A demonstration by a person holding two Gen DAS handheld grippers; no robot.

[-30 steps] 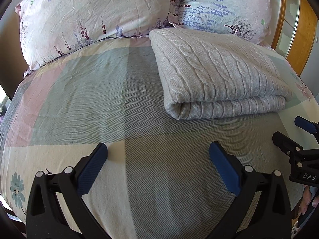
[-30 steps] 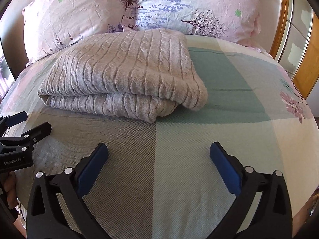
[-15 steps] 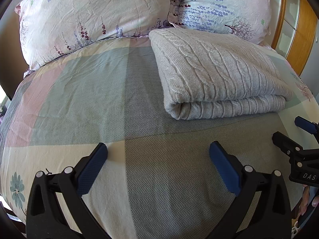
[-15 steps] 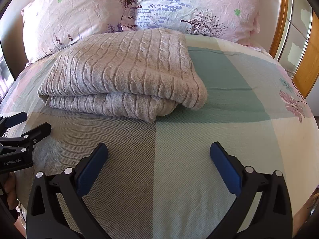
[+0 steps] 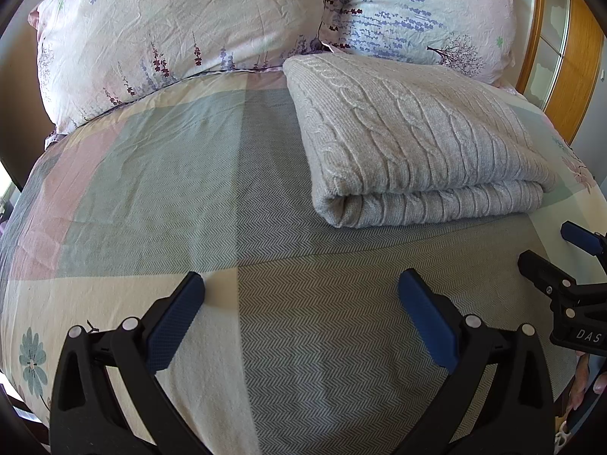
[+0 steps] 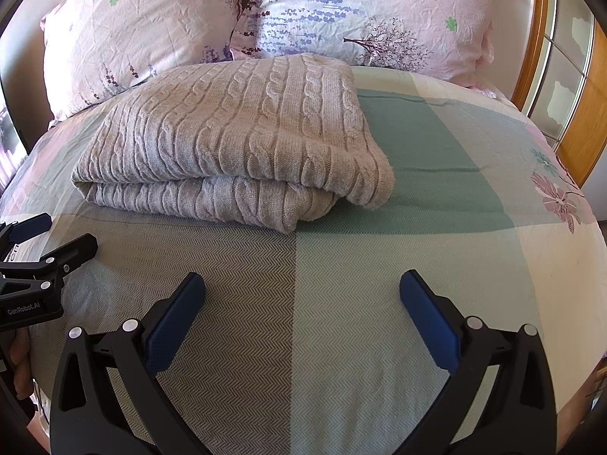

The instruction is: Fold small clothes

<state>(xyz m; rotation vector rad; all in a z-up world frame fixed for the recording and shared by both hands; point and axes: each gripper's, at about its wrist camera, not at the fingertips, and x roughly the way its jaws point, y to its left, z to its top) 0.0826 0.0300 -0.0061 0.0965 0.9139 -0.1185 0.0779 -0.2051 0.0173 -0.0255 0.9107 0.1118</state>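
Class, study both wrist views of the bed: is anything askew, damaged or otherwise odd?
Only a small thing: the folded sweater is not squared up. In the right wrist view its top layer droops past the lower layer at the right corner. Both grippers, left and right, hang open above the bedspread.

Bare patchwork bedspread [image 5: 151, 174] open left of the folded cable-knit sweater [image 5: 409, 132], floral pillows [image 6: 364, 11] blocking behind (touching its far edge), wooden headboard [image 6: 531, 38] beyond.

Pillows [image 5: 182, 26] cropped by top edge
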